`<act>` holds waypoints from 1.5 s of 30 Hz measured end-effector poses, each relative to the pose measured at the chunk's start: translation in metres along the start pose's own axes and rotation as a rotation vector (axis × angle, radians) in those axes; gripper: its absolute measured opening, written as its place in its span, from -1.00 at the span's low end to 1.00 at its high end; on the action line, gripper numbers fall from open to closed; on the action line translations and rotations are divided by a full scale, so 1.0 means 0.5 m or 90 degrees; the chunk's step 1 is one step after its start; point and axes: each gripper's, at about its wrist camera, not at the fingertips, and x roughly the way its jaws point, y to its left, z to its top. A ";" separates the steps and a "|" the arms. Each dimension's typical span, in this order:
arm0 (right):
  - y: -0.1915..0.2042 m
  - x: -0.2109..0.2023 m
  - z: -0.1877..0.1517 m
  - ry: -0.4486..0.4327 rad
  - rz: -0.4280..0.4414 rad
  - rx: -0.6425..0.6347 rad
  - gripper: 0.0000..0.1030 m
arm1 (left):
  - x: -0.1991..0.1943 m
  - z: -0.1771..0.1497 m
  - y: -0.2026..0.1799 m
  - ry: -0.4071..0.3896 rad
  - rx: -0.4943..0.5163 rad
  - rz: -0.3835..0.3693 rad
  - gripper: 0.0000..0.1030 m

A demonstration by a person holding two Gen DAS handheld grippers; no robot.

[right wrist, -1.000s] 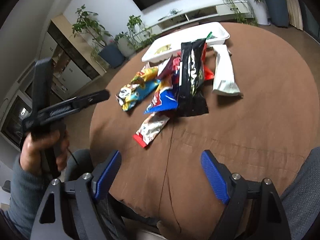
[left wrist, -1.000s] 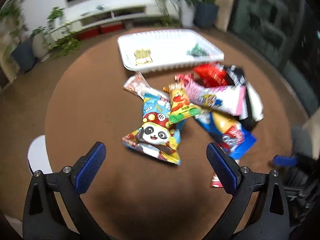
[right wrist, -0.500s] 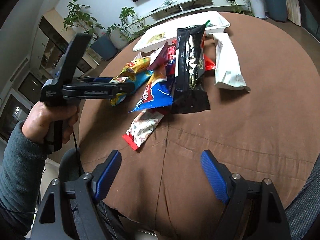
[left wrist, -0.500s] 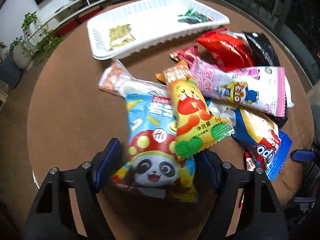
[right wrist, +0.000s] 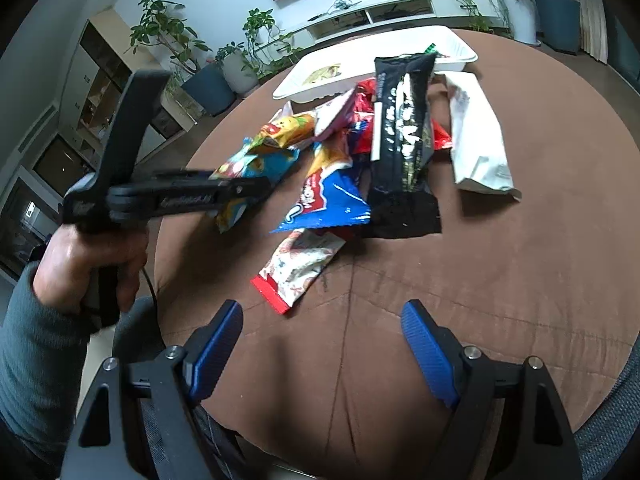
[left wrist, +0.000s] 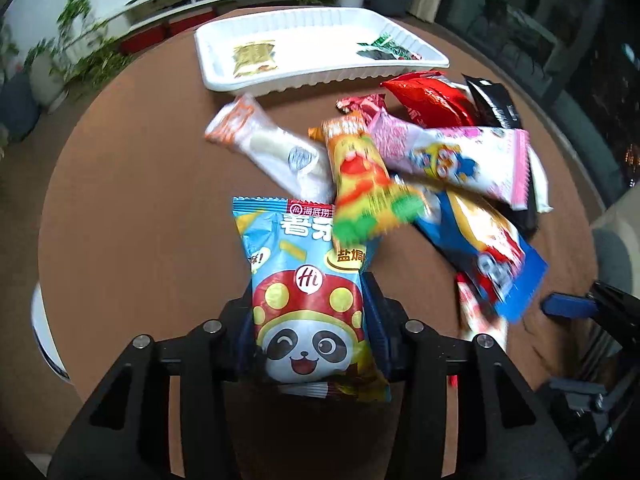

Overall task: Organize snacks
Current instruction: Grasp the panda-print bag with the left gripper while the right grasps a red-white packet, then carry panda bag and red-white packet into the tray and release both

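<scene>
My left gripper (left wrist: 310, 332) is shut on the blue panda snack bag (left wrist: 308, 300) and holds it lifted off the brown round table (left wrist: 140, 208). The bag also shows in the right wrist view (right wrist: 256, 164), pinched at the left gripper's tip. An orange-green packet (left wrist: 368, 188) slides off its top edge. The pile of snack packets (left wrist: 440, 160) lies just beyond. A white tray (left wrist: 320, 24) with two small packets stands at the far edge. My right gripper (right wrist: 322, 346) is open and empty over the table's near edge.
In the right wrist view a black packet (right wrist: 404, 128), a white packet (right wrist: 476, 140), a blue packet (right wrist: 324, 200) and a red-edged packet (right wrist: 300, 268) lie on the table. Potted plants and a white TV shelf stand beyond the table. A white stool (left wrist: 44, 332) is at the left.
My left gripper has moved in over the panda bag, closed on it and lifted it, disturbing the orange-green packet. My right gripper has stayed open and nearly still.
</scene>
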 end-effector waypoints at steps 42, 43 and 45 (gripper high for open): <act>0.079 0.029 0.001 0.042 -0.011 -0.084 -0.39 | -0.091 -0.194 -0.014 -0.090 -0.145 -0.069 -0.18; 0.076 0.020 0.002 0.039 -0.001 -0.078 -0.39 | -0.092 -0.196 -0.017 -0.090 -0.146 -0.075 -0.18; 0.074 0.006 0.004 0.034 0.017 -0.066 -0.39 | -0.095 -0.197 -0.024 -0.091 -0.147 -0.085 -0.19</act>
